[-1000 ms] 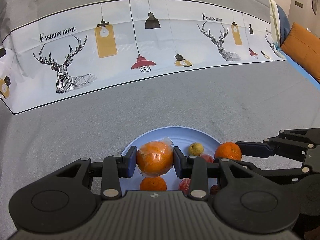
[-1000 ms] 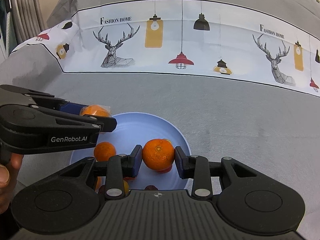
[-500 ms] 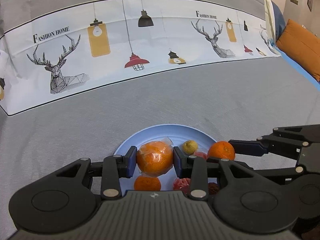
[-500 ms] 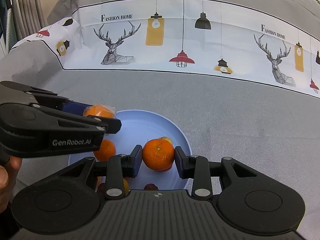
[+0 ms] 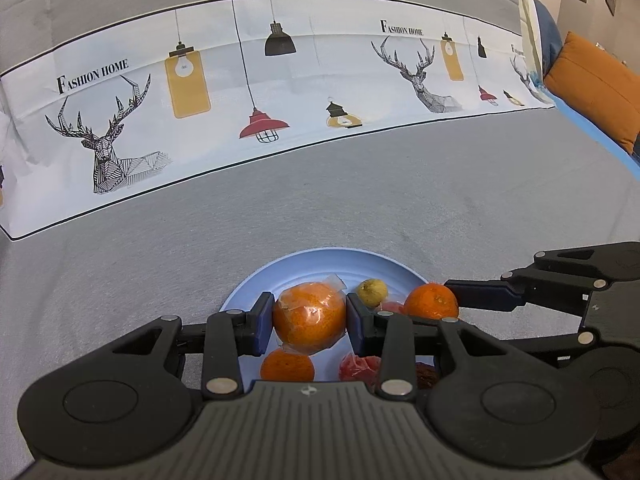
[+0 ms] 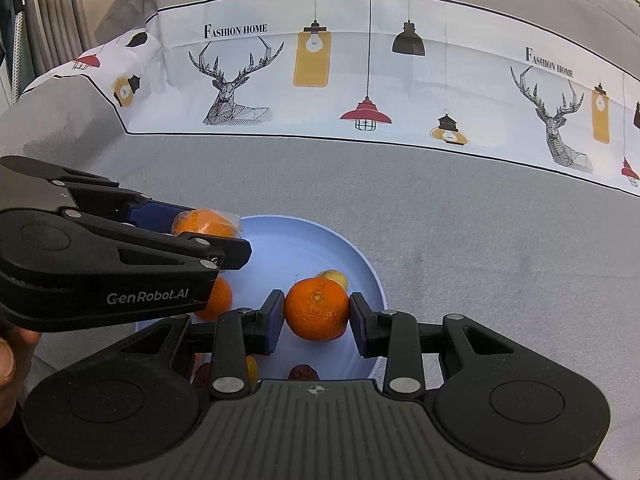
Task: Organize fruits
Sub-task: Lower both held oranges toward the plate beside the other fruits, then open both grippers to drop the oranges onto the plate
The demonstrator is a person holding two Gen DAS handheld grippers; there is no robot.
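A light blue plate (image 5: 316, 266) lies on the grey cloth and holds several fruits. My left gripper (image 5: 309, 322) is shut on a plastic-wrapped orange (image 5: 309, 320) above the plate's left part; it also shows in the right wrist view (image 6: 206, 224). My right gripper (image 6: 317, 314) is shut on a bare orange (image 6: 317, 309) above the plate's (image 6: 304, 240) right part; that orange shows in the left wrist view (image 5: 431, 302). On the plate lie another orange (image 5: 286, 366), a small yellow-green fruit (image 5: 372, 292), a red wrapped fruit (image 5: 358, 366) and a dark brown fruit (image 6: 302, 372).
A white printed cloth band (image 5: 280, 80) with deer and lamps runs across the back of the grey surface. An orange cushion (image 5: 596, 88) sits at the far right. Grey curtains (image 6: 48, 20) hang at the far left. A hand (image 6: 8, 356) holds the left gripper.
Both grippers have shifted slightly over the plate, each keeping its orange; the left gripper has moved a little further over the plate in the right wrist view.
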